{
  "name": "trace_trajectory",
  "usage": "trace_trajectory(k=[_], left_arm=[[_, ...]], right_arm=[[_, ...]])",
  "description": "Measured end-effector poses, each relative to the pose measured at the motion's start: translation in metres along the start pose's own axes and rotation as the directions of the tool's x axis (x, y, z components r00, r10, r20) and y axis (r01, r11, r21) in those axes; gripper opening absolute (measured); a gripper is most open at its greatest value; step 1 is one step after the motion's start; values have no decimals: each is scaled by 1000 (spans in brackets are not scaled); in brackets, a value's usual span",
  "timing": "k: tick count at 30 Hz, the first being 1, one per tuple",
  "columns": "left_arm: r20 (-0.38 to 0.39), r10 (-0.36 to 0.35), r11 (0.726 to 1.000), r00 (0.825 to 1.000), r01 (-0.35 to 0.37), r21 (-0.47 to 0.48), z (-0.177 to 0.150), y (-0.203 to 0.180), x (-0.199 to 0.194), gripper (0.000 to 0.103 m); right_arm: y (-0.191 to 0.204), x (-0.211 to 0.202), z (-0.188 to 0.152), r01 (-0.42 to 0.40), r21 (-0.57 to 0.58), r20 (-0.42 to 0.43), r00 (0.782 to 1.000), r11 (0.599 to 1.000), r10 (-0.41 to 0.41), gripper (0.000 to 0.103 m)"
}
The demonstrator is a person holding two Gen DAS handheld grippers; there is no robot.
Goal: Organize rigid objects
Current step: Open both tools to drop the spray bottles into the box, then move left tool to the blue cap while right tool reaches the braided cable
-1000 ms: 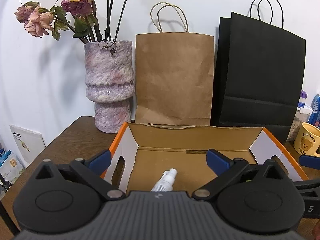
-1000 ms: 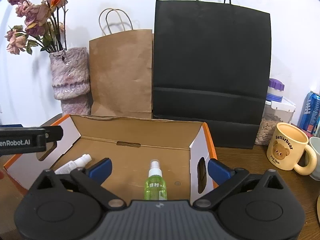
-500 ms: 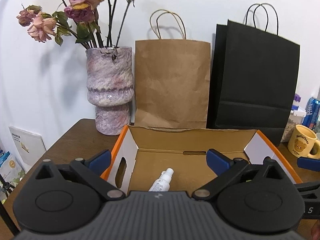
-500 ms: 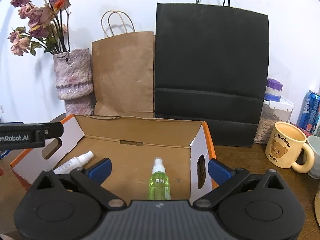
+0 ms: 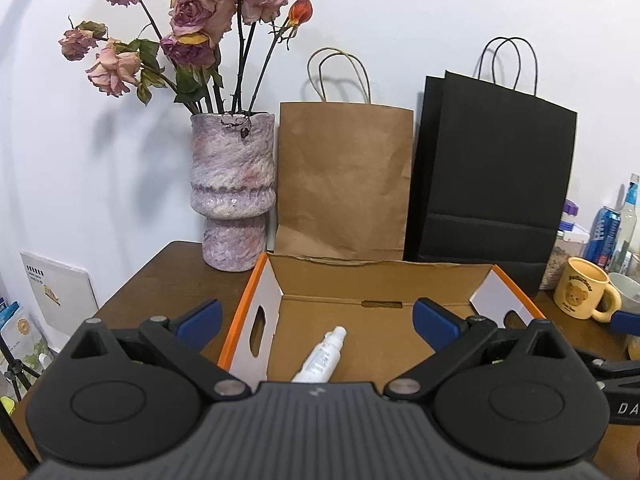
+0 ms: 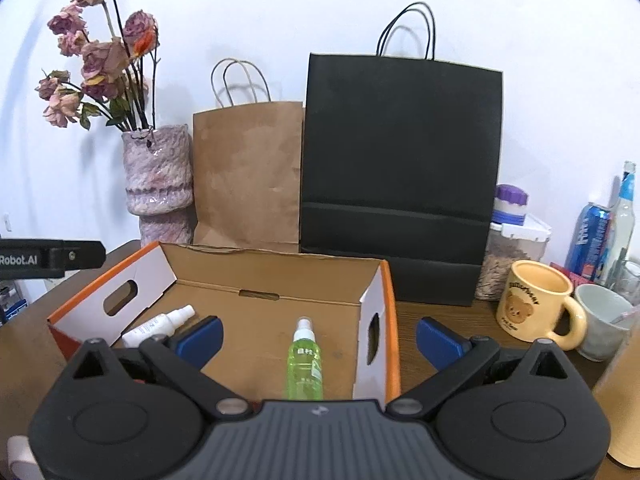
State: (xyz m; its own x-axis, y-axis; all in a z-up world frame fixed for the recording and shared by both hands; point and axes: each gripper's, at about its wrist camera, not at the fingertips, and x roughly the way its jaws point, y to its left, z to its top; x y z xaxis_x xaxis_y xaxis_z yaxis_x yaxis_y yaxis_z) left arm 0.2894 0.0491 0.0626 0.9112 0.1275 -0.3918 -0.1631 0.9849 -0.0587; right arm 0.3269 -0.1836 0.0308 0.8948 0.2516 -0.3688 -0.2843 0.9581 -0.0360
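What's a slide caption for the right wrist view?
Open right gripper above cardboard box holding green spray bottle and white bottle.

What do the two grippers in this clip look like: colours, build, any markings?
Both match: the left gripper and right gripper have a ribbed dark-grey body, two round black discs, black linkage arms with silver pivots, and blue fingers. The right view shows white "Robot.AI" lettering on the left one's side.
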Motion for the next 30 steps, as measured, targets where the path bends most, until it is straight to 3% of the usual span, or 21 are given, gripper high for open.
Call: trace_trajectory(k=[8, 14, 22, 30], left_arm=[[1, -21, 1000, 1000, 21, 12, -17, -1, -29, 103], [55, -52, 998, 997, 50, 32, -26, -3, -61, 103], [122, -83, 995, 989, 76, 63, -43, -8, -106, 103], [120, -119, 991, 986, 111, 71, -69, -5, -137, 103]], right_arm=[[-2, -41, -9, 8, -14, 48, 999, 1000, -7, 103], [0, -67, -19, 7, -27, 68, 998, 1000, -5, 103], [7, -99, -41, -6, -42, 69, 998, 999, 9, 103], [9, -129, -63, -17, -40, 63, 998, 999, 19, 103]])
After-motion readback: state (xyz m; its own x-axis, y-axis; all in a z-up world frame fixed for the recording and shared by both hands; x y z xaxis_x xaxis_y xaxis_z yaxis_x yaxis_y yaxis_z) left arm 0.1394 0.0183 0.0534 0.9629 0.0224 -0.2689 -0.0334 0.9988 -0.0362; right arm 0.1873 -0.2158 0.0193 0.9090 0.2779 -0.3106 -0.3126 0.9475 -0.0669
